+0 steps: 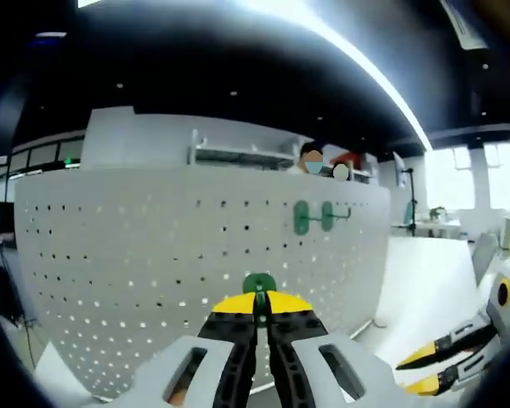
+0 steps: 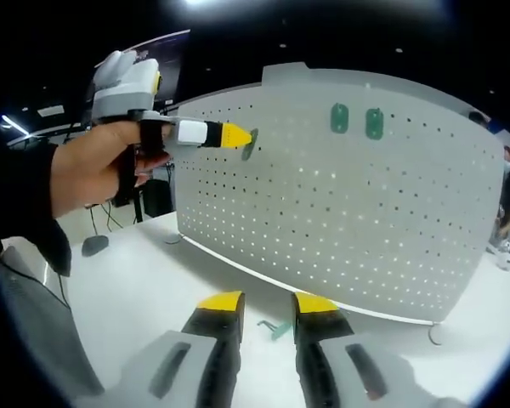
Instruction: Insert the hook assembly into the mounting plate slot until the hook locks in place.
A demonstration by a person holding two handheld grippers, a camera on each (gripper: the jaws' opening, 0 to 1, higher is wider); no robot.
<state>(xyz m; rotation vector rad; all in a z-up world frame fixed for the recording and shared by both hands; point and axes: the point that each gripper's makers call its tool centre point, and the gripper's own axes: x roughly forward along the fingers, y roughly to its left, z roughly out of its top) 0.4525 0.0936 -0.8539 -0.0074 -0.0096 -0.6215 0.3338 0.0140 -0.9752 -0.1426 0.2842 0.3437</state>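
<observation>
Holding a small green hook point(image 1: 259, 284) between its yellow tips, the left gripper point(image 1: 261, 308) has its jaws drawn together on the part, just in front of the white pegboard point(image 1: 153, 246). In the right gripper view the same left gripper point(image 2: 238, 136) sits in a person's hand point(image 2: 98, 170), its tips at the board's 10 o'clock region, with the hook point(image 2: 248, 144) at the board face; contact with the holes cannot be confirmed. Hook shows as a flat green tab, long axis roughly upright along the board; which way its prongs point is not resolvable.

Two more green hooks point(image 1: 313, 216) are already mounted side by side near the board's upper edge, at 1 o'clock from the held one; they appear as oval tabs point(image 2: 357, 121) with upright long axes.

Right gripper point(image 2: 268, 308): jaws parted, nothing between them. Beyond its tips, a small green piece point(image 2: 276, 329) lies on the white table point(image 2: 153, 289), near the board's base. Right gripper point(image 1: 438, 365) also appears at 4 o'clock in the left gripper view.
</observation>
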